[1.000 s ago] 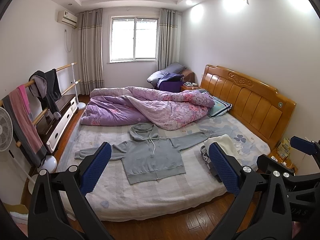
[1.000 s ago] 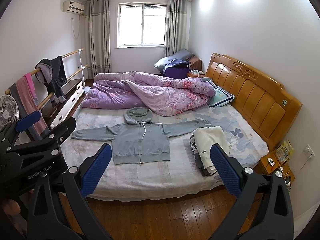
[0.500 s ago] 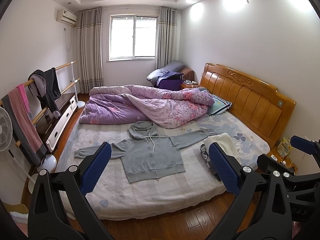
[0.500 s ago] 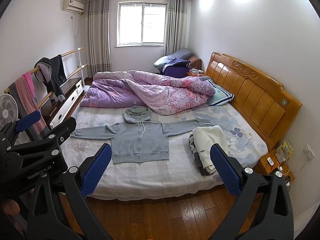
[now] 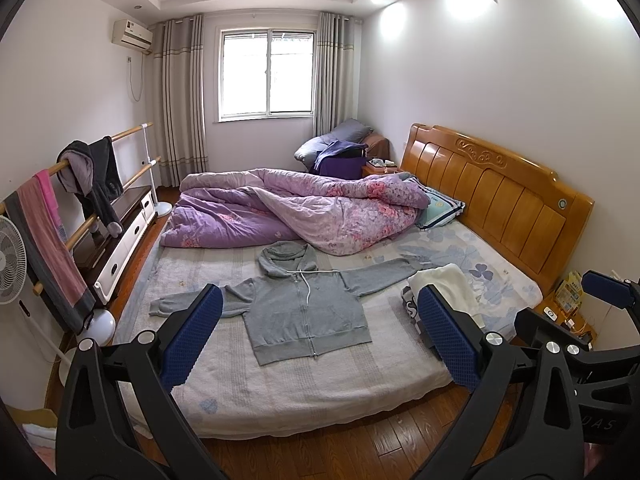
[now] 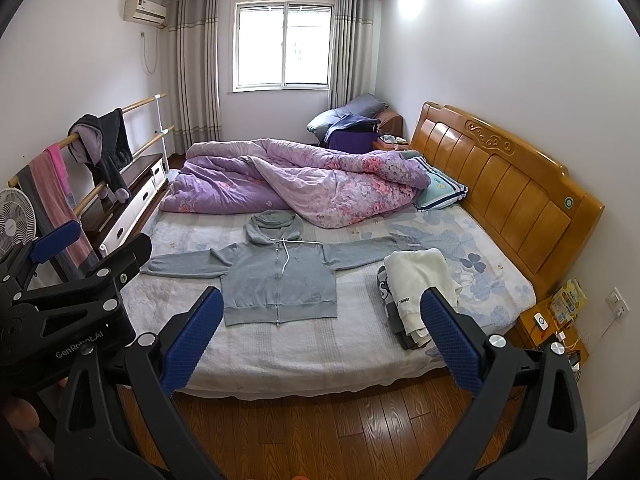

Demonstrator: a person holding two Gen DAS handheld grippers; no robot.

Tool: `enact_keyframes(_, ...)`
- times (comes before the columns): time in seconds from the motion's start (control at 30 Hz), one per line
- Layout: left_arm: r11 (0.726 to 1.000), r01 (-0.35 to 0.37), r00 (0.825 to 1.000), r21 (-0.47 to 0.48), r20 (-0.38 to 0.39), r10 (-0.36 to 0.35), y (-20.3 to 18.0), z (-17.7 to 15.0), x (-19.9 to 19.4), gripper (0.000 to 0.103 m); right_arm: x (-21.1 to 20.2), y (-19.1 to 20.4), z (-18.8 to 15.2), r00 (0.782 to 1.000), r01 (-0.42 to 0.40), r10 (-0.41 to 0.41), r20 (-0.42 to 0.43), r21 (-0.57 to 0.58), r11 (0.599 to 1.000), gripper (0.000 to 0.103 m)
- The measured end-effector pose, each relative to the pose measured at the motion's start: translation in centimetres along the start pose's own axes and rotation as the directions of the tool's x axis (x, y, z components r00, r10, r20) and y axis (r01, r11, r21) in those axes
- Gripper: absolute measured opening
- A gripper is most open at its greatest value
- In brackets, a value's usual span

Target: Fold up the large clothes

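A grey zip hoodie (image 5: 304,312) lies flat on the bed (image 5: 280,392), front up, sleeves spread to both sides, hood toward the quilt. It also shows in the right wrist view (image 6: 276,280). My left gripper (image 5: 320,336) is open and empty, held back over the floor at the bed's near side. My right gripper (image 6: 320,336) is open and empty too, at about the same distance. The left gripper's body shows at the left of the right wrist view (image 6: 68,304).
A pile of folded clothes with a white top (image 6: 416,288) sits right of the hoodie. A purple quilt (image 5: 296,212) fills the far half of the bed. A wooden headboard (image 5: 492,200) is right, a clothes rail (image 5: 80,184) and fan (image 5: 12,260) left, wood floor (image 6: 320,432) below.
Both grippers have drawn back and risen slightly from the bed; the hoodie sits a little smaller and higher in both views. Nothing on the bed has moved.
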State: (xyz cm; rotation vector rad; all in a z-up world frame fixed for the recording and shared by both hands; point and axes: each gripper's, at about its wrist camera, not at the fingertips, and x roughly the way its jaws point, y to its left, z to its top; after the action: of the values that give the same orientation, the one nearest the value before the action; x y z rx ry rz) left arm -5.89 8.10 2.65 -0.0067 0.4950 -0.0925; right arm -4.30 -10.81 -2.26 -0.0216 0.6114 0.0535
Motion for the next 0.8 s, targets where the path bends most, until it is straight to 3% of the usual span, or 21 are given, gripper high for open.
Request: enact_keyframes(0.8, 1.0, -0.012, 1.0, 0.005, -0.028, 0.012, 1.1, -1.1, 0.1, 0.098, 1.4, -1.6, -0.7, 0.999, -0.012, 0.012, -0.031, 0.007, 1.0, 0.095)
